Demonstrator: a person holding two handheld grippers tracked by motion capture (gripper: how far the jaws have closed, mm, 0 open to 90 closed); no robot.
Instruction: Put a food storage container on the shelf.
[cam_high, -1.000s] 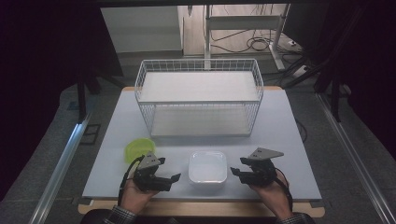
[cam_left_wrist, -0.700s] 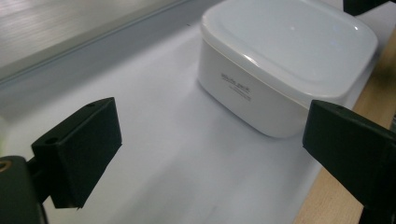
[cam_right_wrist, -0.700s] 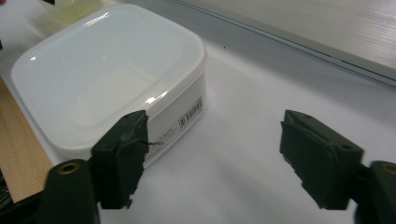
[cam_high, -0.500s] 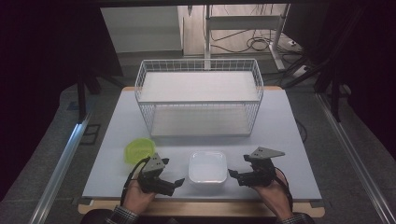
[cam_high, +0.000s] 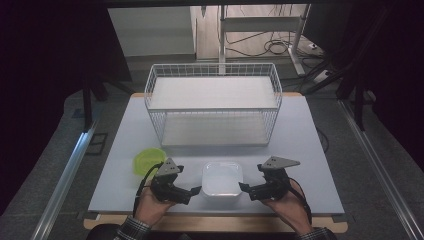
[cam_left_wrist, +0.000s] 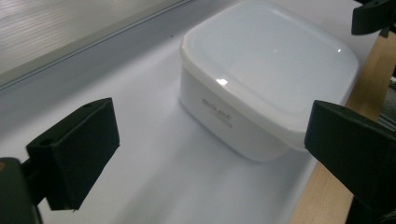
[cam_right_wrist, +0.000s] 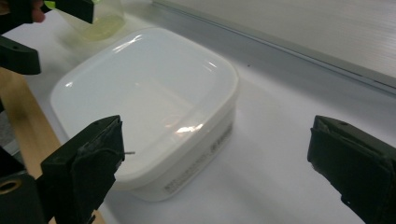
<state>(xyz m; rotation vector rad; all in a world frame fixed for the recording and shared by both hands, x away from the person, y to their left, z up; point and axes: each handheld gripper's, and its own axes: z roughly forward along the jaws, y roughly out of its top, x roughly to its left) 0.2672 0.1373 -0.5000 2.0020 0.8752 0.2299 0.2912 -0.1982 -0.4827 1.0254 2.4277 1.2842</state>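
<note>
White lidded container (cam_high: 222, 178): on tabletop (cam_high: 310, 145) near front edge, not yet lifted. Left hand-held gripper (cam_high: 194, 190) and right hand-held gripper (cam_high: 243, 187) flank it, jaws just opened wide, grasping nothing.

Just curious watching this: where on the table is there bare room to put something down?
Bare table runs left and right of the wire basket. The near edge is crowded: green bowl, left gripper, white box and right gripper sit close together.
</note>
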